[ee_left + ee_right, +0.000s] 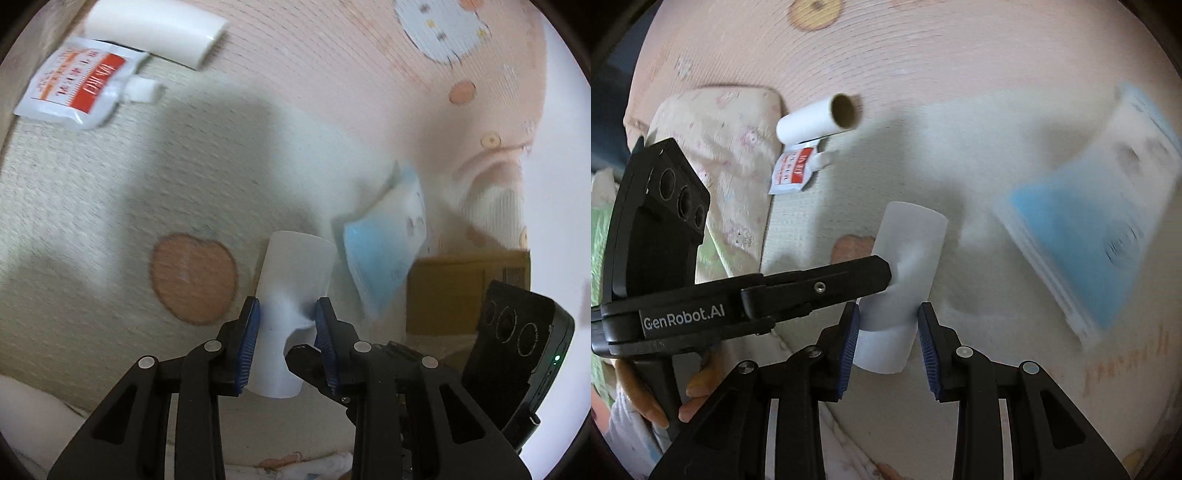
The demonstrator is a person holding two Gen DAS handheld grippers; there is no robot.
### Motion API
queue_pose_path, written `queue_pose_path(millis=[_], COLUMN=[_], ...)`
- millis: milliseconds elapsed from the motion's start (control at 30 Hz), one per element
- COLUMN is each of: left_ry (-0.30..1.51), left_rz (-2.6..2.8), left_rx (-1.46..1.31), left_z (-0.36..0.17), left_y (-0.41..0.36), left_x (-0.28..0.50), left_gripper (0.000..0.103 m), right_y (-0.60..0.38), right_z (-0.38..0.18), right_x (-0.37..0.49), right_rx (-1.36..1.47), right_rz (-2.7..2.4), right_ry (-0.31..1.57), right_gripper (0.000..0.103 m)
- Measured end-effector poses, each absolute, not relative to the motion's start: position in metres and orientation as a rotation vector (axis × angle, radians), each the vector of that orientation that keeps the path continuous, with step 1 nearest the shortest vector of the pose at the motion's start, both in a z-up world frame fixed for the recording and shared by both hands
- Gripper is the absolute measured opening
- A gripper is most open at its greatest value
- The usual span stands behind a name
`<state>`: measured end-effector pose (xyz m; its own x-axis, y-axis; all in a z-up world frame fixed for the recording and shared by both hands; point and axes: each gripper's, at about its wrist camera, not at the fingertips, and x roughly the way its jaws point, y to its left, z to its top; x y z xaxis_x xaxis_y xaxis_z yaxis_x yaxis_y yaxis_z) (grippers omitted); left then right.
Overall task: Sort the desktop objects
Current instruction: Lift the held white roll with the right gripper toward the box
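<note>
item: soft white plastic tube [291, 291], held off the bedding by both claws at once. left gripper [286, 325] clamped across its middle, wall visibly dented under the blue pads. right gripper [888, 332] closed on its lower end, though contact at the right-hand pad is unclear. double hold judged a handover or a steadying carry toward a sorting spot.

unsorted, well apart: white paper roll on a cardboard core [820, 120], touching a red-and-white spouted sachet [794, 170]; blue-and-white flat packet [1097, 236], blurred.

right view alone shows the roll's hollow end and fingers [696, 384] under the left handle. left view alone shows a brown cardboard box [465, 288].
</note>
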<state>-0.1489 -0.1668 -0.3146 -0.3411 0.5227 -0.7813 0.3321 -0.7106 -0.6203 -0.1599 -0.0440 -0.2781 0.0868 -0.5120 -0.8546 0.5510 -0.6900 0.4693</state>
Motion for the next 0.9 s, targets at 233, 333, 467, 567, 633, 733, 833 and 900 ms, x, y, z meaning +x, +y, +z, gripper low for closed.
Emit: queue_pose_path(millis=[233, 333, 467, 567, 633, 733, 833, 900], left_ry=[-1.084, -0.964, -0.906, -0.880, -0.876, -0.940, -1.018, -1.079], left_rz=[2.189, 2.209, 2.209, 2.168, 2.155, 2.128, 2.081, 2.035], left_rx=[-1.706, -1.710, -1.697, -1.696, -1.695, -1.698, -1.708, -1.721], left_z=[-0.311, -0.306, -0.306, -0.306, -0.306, -0.309, -0.313, -0.317], left_y=[-0.145, -0.122, -0.097, -0.086, -0.079, -0.075, -0.076, -0.076], left_x=[-0.118, -0.114, -0.105, -0.100, -0.096, -0.090, -0.089, -0.088], left_gripper=[0.034, 0.034, 0.034, 0.033, 0.032, 0.031, 0.022, 0.021], right_y=[-0.033, -0.012, 0.013, 0.035, 0.045, 0.058, 0.068, 0.074], right_z=[-0.280, -0.280, -0.283, -0.283, -0.283, -0.284, -0.284, -0.282], right_x=[-0.139, -0.133, -0.128, -0.124, -0.120, -0.115, -0.113, -0.113], right_rx=[1.586, 1.615, 1.626, 1.632, 1.639, 1.647, 1.652, 1.659], right_rz=[-1.756, -1.764, -1.753, -1.748, -1.754, -1.754, -1.769, -1.777], right_ry=[0.120, 0.082, 0.024, 0.003, -0.010, -0.039, -0.054, -0.046], right_gripper=[0.029, 0.029, 0.029, 0.030, 0.031, 0.031, 0.031, 0.031])
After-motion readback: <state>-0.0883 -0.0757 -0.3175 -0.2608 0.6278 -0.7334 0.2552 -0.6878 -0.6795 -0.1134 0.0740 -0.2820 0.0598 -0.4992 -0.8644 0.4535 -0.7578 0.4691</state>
